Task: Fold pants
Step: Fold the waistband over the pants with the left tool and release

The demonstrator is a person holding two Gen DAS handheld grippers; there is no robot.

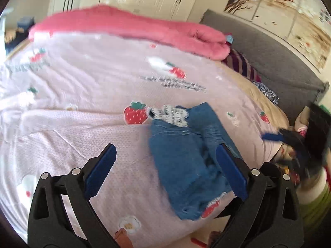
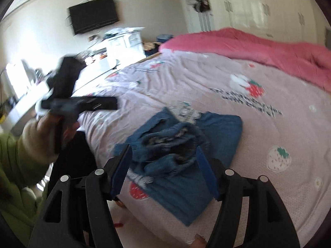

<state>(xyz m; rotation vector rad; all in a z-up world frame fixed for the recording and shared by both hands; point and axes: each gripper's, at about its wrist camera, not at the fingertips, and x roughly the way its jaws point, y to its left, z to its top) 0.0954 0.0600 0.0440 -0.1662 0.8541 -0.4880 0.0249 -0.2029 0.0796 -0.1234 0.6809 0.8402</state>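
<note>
Fingers (image 1: 231, 171) of both your grippers gape empty; pants (image 2: 186, 161) at twelve o'clock look soft, floppy: pinch a folded edge.

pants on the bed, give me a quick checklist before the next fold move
1. Left gripper empty: ok, its jaws stand wide with nothing pressed between the pads.
2. Right gripper empty: ok, it is open above the pants and grips no cloth.
3. Pants folded flat: not ok, the top layer is bunched and rumpled in the middle.
4. Pants fully on the bed sheet: ok, though they lie close to the near edge.
5. Room to work: ok, the pink blanket lies at the far side, apart from the pants.
6. Edges lined up: cannot tell, both views are blurred.
</note>
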